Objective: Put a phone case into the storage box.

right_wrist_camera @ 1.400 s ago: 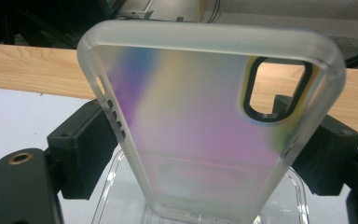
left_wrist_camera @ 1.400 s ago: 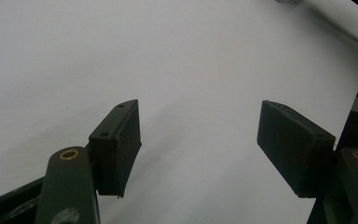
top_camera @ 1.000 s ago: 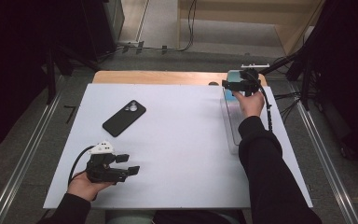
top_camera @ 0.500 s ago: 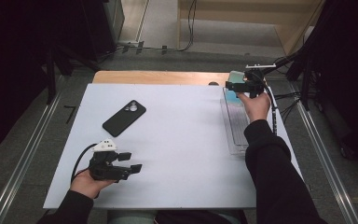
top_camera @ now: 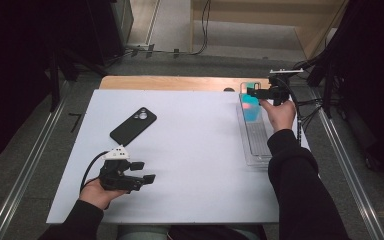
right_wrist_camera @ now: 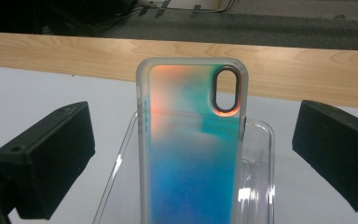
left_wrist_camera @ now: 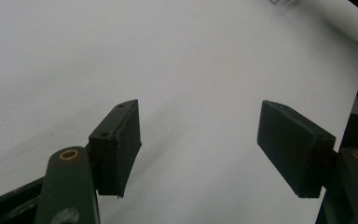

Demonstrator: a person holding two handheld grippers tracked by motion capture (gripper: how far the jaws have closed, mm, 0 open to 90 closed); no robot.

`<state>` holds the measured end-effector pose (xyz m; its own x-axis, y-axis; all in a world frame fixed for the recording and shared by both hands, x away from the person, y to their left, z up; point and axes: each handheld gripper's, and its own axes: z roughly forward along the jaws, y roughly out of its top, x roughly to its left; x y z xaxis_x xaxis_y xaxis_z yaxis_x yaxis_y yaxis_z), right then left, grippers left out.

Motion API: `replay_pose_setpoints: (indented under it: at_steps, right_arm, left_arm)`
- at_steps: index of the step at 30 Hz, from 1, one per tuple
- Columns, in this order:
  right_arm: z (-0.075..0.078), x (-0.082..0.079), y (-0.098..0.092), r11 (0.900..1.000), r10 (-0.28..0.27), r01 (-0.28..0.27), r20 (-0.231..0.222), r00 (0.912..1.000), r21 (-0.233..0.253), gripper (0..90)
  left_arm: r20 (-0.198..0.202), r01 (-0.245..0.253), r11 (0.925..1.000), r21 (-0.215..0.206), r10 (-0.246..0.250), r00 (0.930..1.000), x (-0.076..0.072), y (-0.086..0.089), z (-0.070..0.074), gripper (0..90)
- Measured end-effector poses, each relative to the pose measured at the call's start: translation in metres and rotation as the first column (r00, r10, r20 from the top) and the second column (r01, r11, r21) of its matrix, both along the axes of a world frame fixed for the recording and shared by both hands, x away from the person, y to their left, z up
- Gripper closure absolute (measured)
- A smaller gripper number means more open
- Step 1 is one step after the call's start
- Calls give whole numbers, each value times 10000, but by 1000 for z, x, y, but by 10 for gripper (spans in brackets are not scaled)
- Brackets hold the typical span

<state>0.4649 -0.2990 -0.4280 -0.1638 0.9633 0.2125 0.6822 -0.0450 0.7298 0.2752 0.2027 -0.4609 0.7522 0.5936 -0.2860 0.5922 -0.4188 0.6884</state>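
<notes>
Black pads of the right gripper [right_wrist_camera: 193,163] stand wide apart, one on each side of a phone case [right_wrist_camera: 192,144], and neither touches it. That case is see-through with a wash of orange, green and blue, and it stands upright in the far end of a clear plastic rack [right_wrist_camera: 261,154], its oval camera hole at the top. In the high view the right gripper [top_camera: 256,92] sits at the far right of the white table [top_camera: 200,150], just at the case [top_camera: 250,106], with the rack [top_camera: 254,140] running back toward the person along the table's right edge. A strip of bare wood [right_wrist_camera: 74,51] lies beyond the case.

Over at the near left, the left gripper [left_wrist_camera: 198,140] also has its pads spread, with nothing between them but white tabletop. It [top_camera: 147,177] rests low in the person's hand. A black phone [top_camera: 133,126] lies face down farther out on the table, well apart from both grippers.
</notes>
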Motion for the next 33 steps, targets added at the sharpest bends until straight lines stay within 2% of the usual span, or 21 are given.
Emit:
replay_pose_setpoints:
  at_steps: [4,9,12,14,16,21,25,26,27,28,30,33]
  right_arm:
    - [2,-9,5,9986,474,-472,-76,9988,255,0]
    - [5,-24,15,9940,1041,-1025,-424,9937,380,0]
    - [7,-32,20,9903,1354,-1332,-566,9892,405,0]
    - [8,-38,22,9861,1626,-1603,-541,9852,438,0]
    - [9,-43,26,9817,1857,-1828,-568,9810,530,0]
    - [10,-61,35,9598,2754,-2714,-525,9599,724,0]
    - [9,-74,43,9449,3221,-3185,-411,9458,759,0]
    - [9,-76,44,9410,3317,-3272,-437,9424,859,39]
    - [10,-79,46,9411,3317,-3273,-428,9424,849,133]
    - [10,-82,47,9400,3349,-3310,-387,9415,825,143]
    - [10,-87,51,9280,3679,-3643,-363,9292,784,143]
    - [9,-95,56,9171,3952,-3909,-493,9173,775,143]
  left_arm:
    - [-96,-91,9999,-47,91,9999,1,2,1,304]
    - [-160,-259,9995,-177,256,9995,3,6,2,303]
    - [-289,-281,9994,-182,275,9992,3,8,3,303]
    - [-642,-218,9993,-299,199,9977,4,8,5,312]
    - [-546,-224,9991,-372,203,9983,4,8,5,317]
    - [-543,-169,9997,-202,158,9984,6,8,5,312]
    - [-553,-168,9997,-204,157,9983,8,8,5,311]
    - [-553,-157,9996,-220,145,9984,8,8,5,312]
    - [-556,-146,9997,-208,135,9984,9,8,5,312]
    - [-574,-139,9997,-219,126,9983,9,9,5,311]
    - [-571,-151,9997,-206,139,9983,11,9,5,311]
    - [-711,-184,9995,-268,165,9973,12,10,5,311]
